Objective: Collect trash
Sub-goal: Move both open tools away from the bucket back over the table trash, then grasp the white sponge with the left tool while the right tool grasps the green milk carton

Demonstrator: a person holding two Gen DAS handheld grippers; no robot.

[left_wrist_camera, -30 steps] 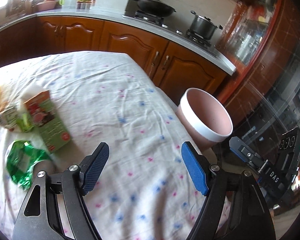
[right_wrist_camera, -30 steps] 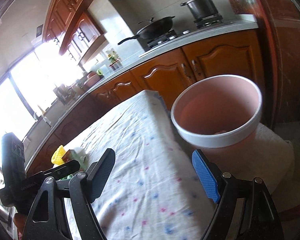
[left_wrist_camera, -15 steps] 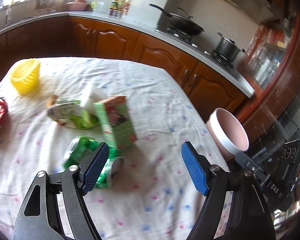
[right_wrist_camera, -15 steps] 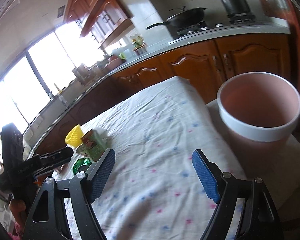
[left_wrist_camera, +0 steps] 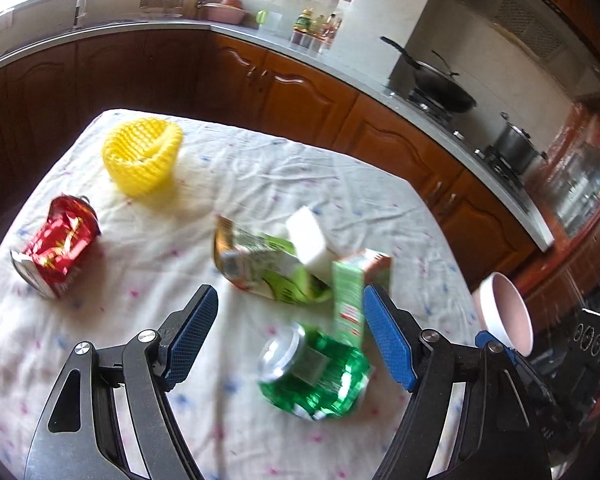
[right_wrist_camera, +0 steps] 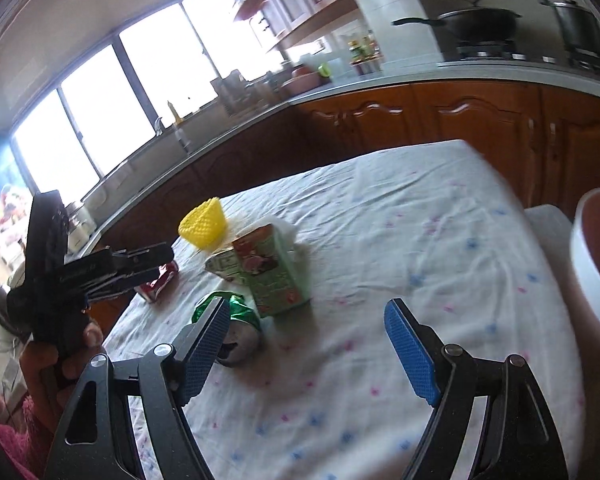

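Kitchen table (left_wrist_camera: 260,184) | trash pile now central — bin (left_wrist_camera: 504,316) slid right | both tools (left_wrist_camera: 288,336) (right_wrist_camera: 304,344) spread, empty

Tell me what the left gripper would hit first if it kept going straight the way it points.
Most likely the crushed green can, lying on the tablecloth between the open left gripper fingers, slightly right of centre. Depth is hard to judge through the fisheye.

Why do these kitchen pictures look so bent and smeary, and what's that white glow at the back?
Left wrist view: the fisheye lens curves the counter; the green can and cartons are motion-blurred. Right wrist view: the windows are blown out white; the pink bin smears at the edge.
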